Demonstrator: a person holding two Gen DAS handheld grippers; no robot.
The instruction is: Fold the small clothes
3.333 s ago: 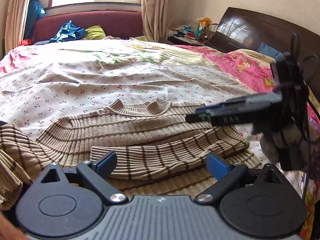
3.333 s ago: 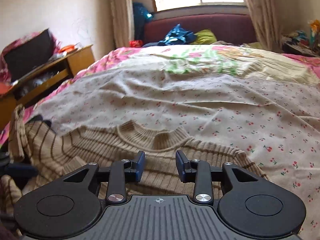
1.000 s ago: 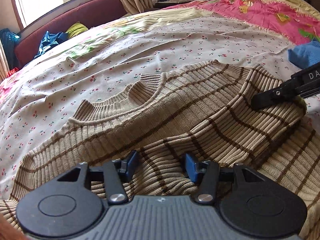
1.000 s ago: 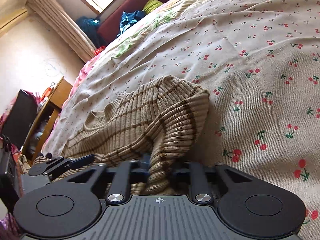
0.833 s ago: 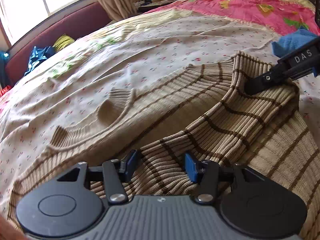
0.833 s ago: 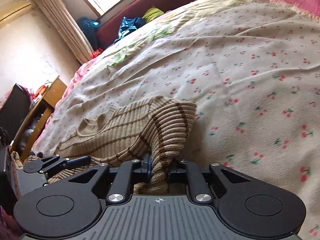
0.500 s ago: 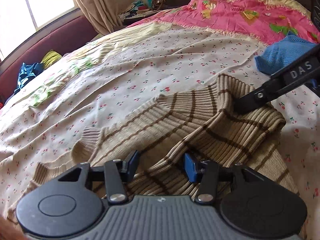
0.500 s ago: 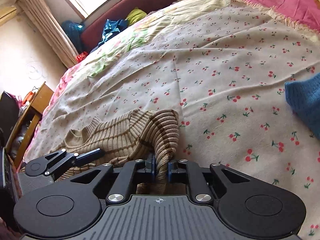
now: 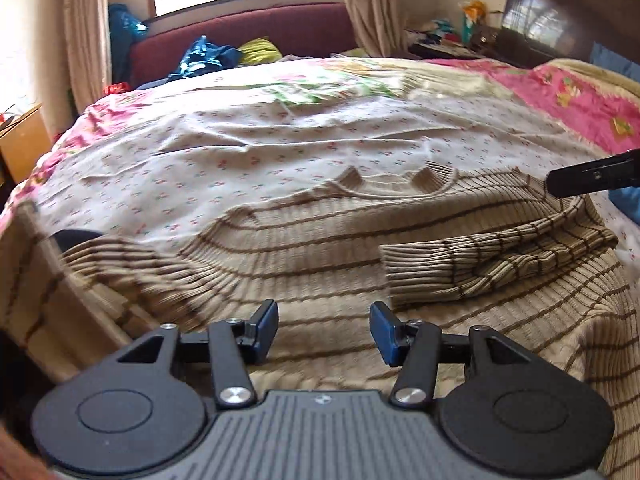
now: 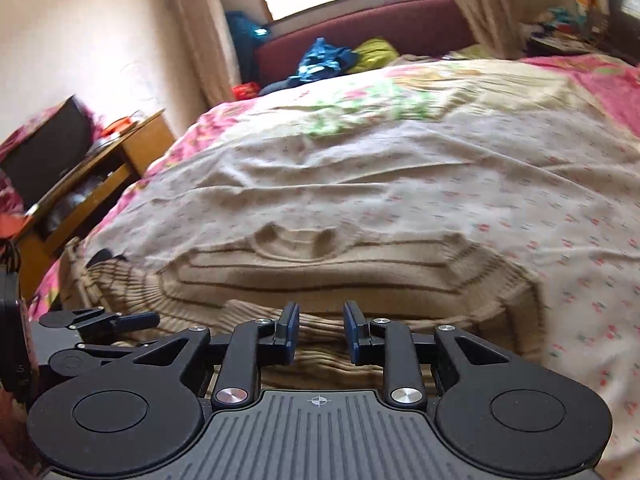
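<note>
A beige ribbed sweater [image 9: 320, 248] with brown stripes lies face up on the bed, its collar [image 9: 396, 184] at the far side. One sleeve [image 9: 500, 256] is folded across the body; the other sleeve [image 9: 100, 264] trails to the bed's left edge. My left gripper [image 9: 324, 332] hovers over the lower body, jaws opening, nothing between the pads. My right gripper [image 10: 320, 332] hangs above the sweater [image 10: 340, 276], jaws opening, pads clear of the knit. One right finger [image 9: 592, 178] shows at the sweater's right shoulder. The left gripper [image 10: 108, 320] appears at the left.
The bed sheet [image 9: 280, 152] has a cherry print, with a pink quilt [image 9: 580, 100] on the right. A blue garment [image 9: 628, 200] lies at the right edge. A wooden desk [image 10: 100, 168] stands left of the bed; a maroon sofa [image 9: 248, 36] with clothes sits under the window.
The right gripper let go of the pinched sleeve fold, which now lies across the body. Both grippers drew back and up and rolled level. The left jaws stand a little wider.
</note>
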